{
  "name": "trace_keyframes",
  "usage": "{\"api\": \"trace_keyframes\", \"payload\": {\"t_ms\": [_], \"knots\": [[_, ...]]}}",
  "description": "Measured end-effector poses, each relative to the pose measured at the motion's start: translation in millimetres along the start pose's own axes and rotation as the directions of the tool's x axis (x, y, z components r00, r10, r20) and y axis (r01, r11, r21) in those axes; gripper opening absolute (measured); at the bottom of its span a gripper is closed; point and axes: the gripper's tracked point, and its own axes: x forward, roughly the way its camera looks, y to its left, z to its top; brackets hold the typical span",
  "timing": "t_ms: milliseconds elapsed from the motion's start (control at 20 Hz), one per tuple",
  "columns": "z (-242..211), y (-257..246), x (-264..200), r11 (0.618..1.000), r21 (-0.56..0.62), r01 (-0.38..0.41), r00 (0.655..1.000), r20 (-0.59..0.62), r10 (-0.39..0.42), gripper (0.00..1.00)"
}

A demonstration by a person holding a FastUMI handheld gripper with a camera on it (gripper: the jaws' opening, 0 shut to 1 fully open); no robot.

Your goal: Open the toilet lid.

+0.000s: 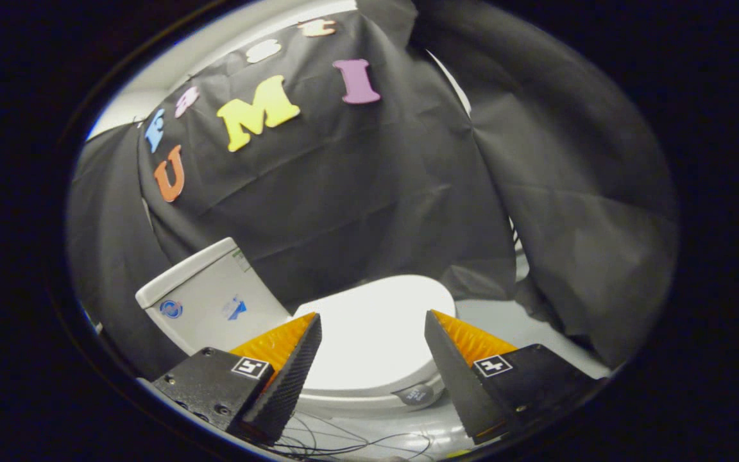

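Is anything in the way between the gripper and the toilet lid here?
Nothing visible. The gripper is open, and the closed toilet lid lies just ahead, seen in the gap between its fingers. The tank stands behind the lid, and thin wires lie on the floor below.

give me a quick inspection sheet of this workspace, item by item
surface: pale grey floor beside and below the toilet, bare where visible
job's things: white oval toilet lid lies closed on the seat; white rectangular toilet tank behind it, with small stickers on its face
clutter: small dark round piece at the bowl's rim near one finger; what it is cannot be told
grippers: two-finger tool open, fingers apart above the lid, touching nothing
cables: thin dark wires loose on the floor below the bowl
surroundings: black cloth booth wall draped behind and beside the toilet
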Motion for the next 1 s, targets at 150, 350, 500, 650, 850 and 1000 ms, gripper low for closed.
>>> {"api": "trace_keyframes", "payload": {"t_ms": [150,350,500,650,850,1000], "knots": [[-26,-24,13,0.995,0.099,0.011,0.998,-0.063,-0.005,1.00],[-63,-49,24,0.975,0.221,0.025,0.990,-0.143,0.007,0.99],[-85,-58,40,0.948,0.315,0.049,0.980,-0.200,0.016,0.99],[-111,-65,45,0.917,0.394,0.058,0.968,-0.247,0.045,0.98],[-135,-68,48,0.877,0.477,0.058,0.949,-0.299,0.099,0.92],[-146,-63,53,0.864,0.501,0.052,0.934,-0.331,0.135,0.83]]}}
